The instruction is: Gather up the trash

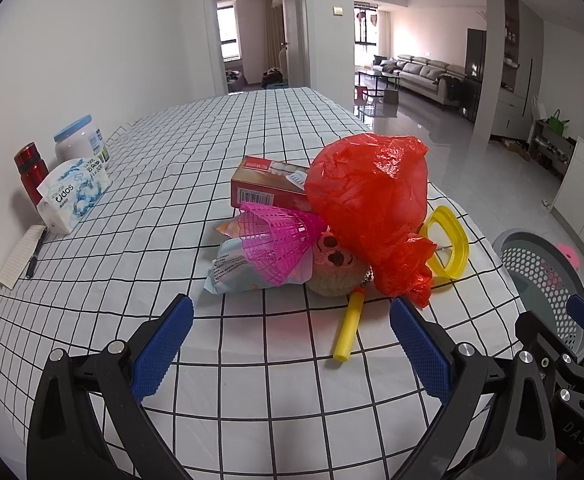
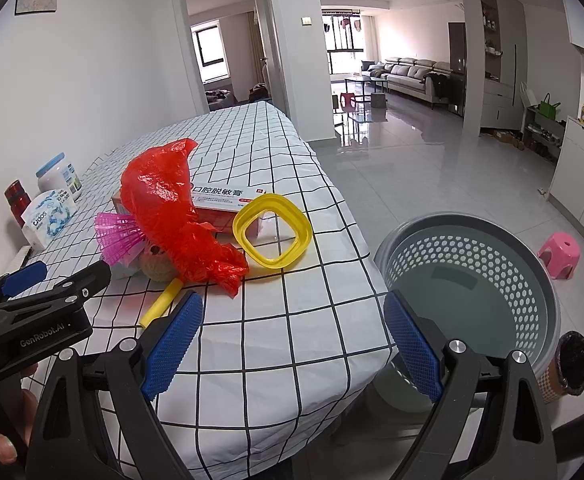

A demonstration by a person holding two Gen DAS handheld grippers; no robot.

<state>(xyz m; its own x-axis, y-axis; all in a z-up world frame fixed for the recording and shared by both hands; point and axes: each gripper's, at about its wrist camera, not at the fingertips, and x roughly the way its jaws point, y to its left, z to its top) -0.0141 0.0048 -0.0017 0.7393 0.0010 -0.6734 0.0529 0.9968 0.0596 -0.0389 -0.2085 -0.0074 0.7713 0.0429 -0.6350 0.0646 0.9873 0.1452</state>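
Left wrist view: my left gripper (image 1: 292, 344) hangs over the checked tablecloth (image 1: 252, 380), jaws spread wide, nothing between them. Trash pile sits just ahead, mid-table. I see a red plastic bag (image 1: 367, 204) on top, crumpled, draped over a red toothpaste box (image 1: 264, 188) behind it and touching a pink mesh piece (image 1: 276, 240) to its left. Under the mesh lies a pale blue snack wrapper (image 1: 236, 272). A round tan knitted toy (image 1: 333, 268) is wedged under the bag. A yellow tube (image 1: 349, 326) lies flat in front of the toy, nearest my fingers. A yellow ring frame (image 1: 451, 240) leans at the bag's right side.

Right wrist view: right gripper (image 2: 292, 344) also spread wide and empty, hovering over the table's right edge. Grey perforated basket (image 2: 531, 280) stands on the floor just beside that edge; I see nothing inside it. Pink stool (image 2: 559, 254) on the floor beyond the basket.

Far left table edge, well apart from the pile: tissue pack (image 1: 72, 196), white jar with blue lid (image 1: 82, 140), red bottle (image 1: 32, 170), notepad with a pen (image 1: 36, 252) on it.
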